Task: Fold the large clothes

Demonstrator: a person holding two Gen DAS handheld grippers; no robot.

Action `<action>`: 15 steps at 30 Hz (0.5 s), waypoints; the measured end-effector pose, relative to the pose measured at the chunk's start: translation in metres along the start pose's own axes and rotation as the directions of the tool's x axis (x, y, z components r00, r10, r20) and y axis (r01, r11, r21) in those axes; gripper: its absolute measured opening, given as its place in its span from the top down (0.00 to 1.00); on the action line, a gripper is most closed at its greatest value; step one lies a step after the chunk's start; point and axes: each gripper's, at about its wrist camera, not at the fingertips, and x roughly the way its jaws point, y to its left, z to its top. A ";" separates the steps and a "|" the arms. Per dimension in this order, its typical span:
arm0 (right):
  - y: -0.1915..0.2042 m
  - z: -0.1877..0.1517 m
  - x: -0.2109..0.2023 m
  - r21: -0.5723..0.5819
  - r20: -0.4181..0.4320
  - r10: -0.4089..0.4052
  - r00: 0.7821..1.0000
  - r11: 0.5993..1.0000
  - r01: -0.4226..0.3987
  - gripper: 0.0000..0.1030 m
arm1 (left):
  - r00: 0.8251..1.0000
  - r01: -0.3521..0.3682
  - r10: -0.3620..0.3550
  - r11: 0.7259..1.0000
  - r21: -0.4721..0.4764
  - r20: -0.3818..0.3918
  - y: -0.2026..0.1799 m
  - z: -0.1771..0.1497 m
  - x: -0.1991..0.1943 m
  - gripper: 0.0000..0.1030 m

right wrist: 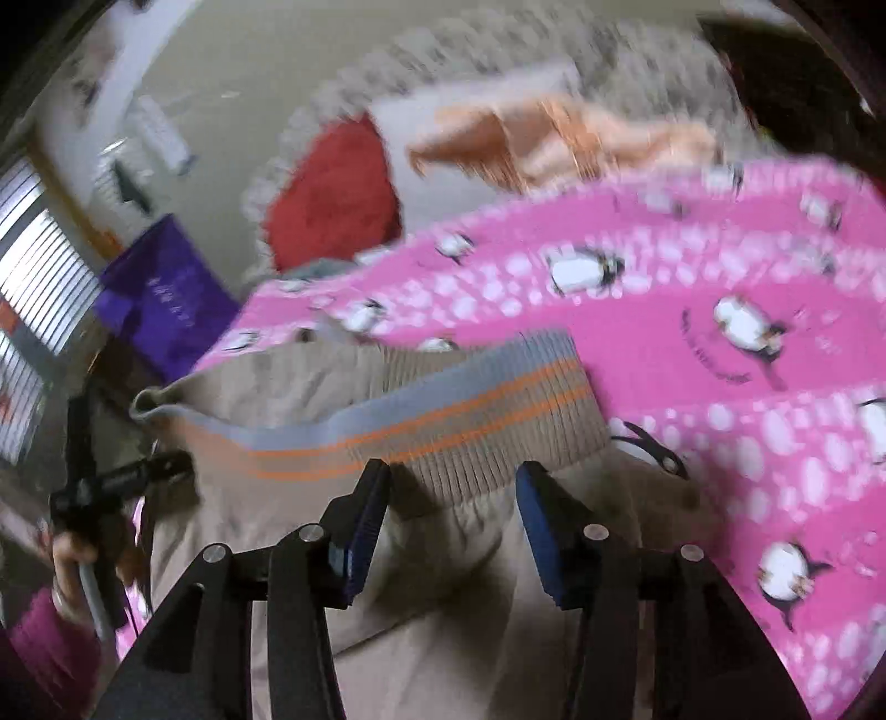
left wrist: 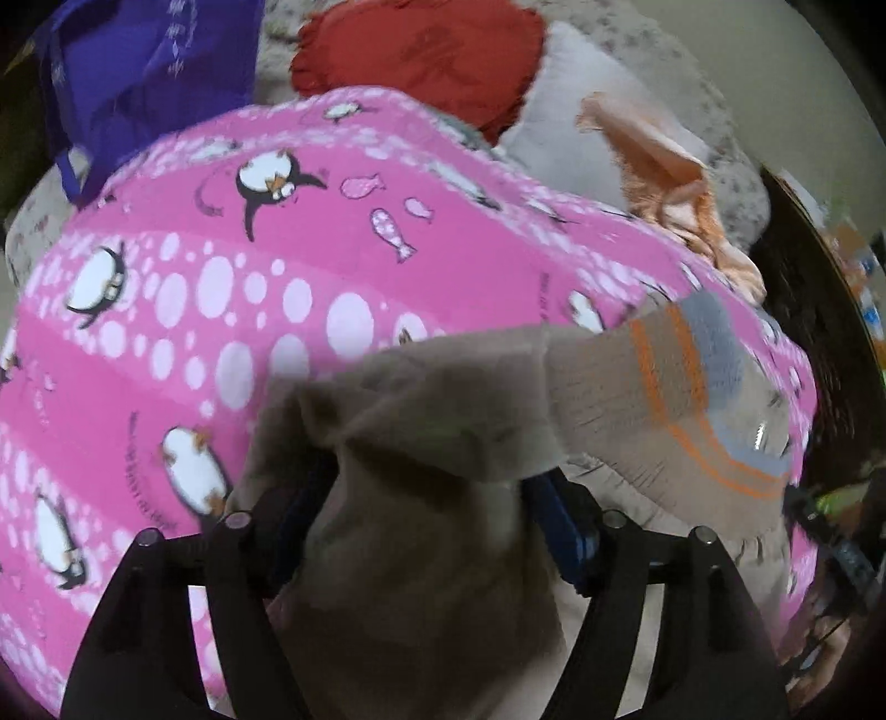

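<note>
**Left-wrist and right-wrist views: beige garment just laid on the pink blanket, both claws loose over it**

Left-wrist view, nearest first: the left gripper [left wrist: 426, 487] points steeply down with its jaws spread wide, and a bunched fold of the beige garment [left wrist: 421, 554] is heaped up between the blue pads [left wrist: 559, 531]. The cloth hides the fingertips, so whether either pad touches it I cannot tell; nothing looks pinched. Just beyond, the garment's ribbed hem band [left wrist: 692, 387], striped grey and orange, lies turned over to the right.

In the right-wrist view the right gripper [right wrist: 451, 498] stands about half open, its pads apart and empty, poised just above the beige cloth where it meets the same band [right wrist: 443, 410]. To the left a hand [right wrist: 72, 559] in a pink sleeve carries the other tool.

The garment rests on a pink penguin blanket [left wrist: 221, 277]. Farther off lie a peach cloth [left wrist: 670, 183], a red cushion [left wrist: 421, 61] and a purple bag [left wrist: 144, 61] on a speckled bedcover [right wrist: 637, 50].

My reading: the garment is set down but still crumpled, so folding proper is not yet done. The next move calls for each claw to pinch a clean single edge, probably the hem band's two ends, and draw the cloth flat. Grabbing the bunched heap would likely catch several layers.
</note>
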 end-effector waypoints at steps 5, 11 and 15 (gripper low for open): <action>0.008 0.005 -0.013 -0.024 0.032 0.001 0.999 1.000 0.000 0.50 | 0.999 0.026 -0.028 0.999 0.047 0.038 -0.010 0.005 -0.021 0.28; 0.045 -0.006 -0.046 -0.138 0.050 0.062 0.997 0.989 -0.055 0.37 | 0.995 0.084 -0.085 0.996 0.026 0.051 0.004 -0.004 -0.041 0.27; 0.085 -0.010 -0.036 -0.249 0.026 0.093 0.995 0.965 -0.084 0.32 | 0.994 0.096 -0.099 0.994 0.050 0.047 0.013 -0.027 -0.056 0.26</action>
